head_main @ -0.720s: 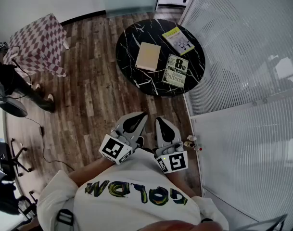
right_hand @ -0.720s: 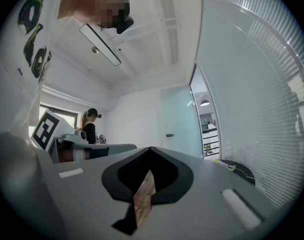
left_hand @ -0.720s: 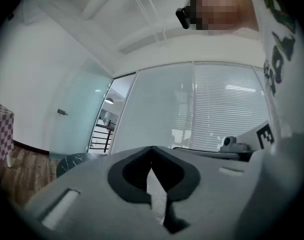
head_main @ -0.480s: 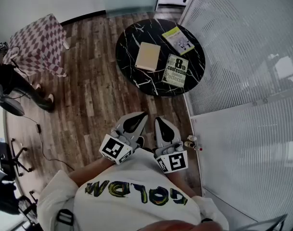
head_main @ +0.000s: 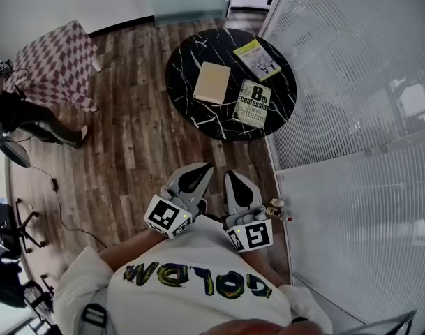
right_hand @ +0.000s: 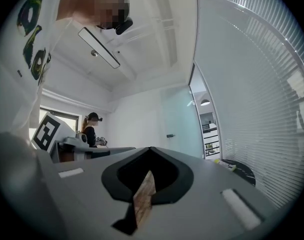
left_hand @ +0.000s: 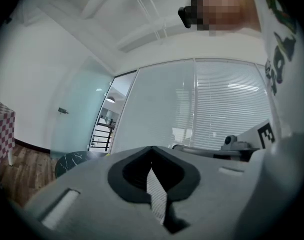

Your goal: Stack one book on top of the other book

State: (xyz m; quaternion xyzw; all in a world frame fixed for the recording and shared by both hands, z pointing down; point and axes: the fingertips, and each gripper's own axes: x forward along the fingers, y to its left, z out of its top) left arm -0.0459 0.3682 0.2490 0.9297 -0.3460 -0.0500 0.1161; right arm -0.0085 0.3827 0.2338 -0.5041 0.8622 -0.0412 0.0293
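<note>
Three books lie on a round black marble table [head_main: 191,110] ahead of me: a plain tan book [head_main: 212,82] at the left, a book with "8th confession" on its cover [head_main: 252,103] at the front right, and a yellow-and-white book [head_main: 258,58] at the far right. My left gripper [head_main: 200,169] and right gripper [head_main: 233,176] are held close to my chest, side by side, well short of the table. Both are shut with nothing between the jaws. In the left gripper view the table's edge [left_hand: 72,160] shows low at the left.
A frosted glass wall with blinds [head_main: 352,117] runs along the right, close to the table. A stool with a checked cover [head_main: 55,65] stands at the far left. A person's leg [head_main: 38,128] and office chairs [head_main: 6,229] are at the left edge. Wooden floor [head_main: 128,152] lies between me and the table.
The table and books sit slightly higher in the head view. The leg of the person at the left has shifted. Both grippers have kept still.
</note>
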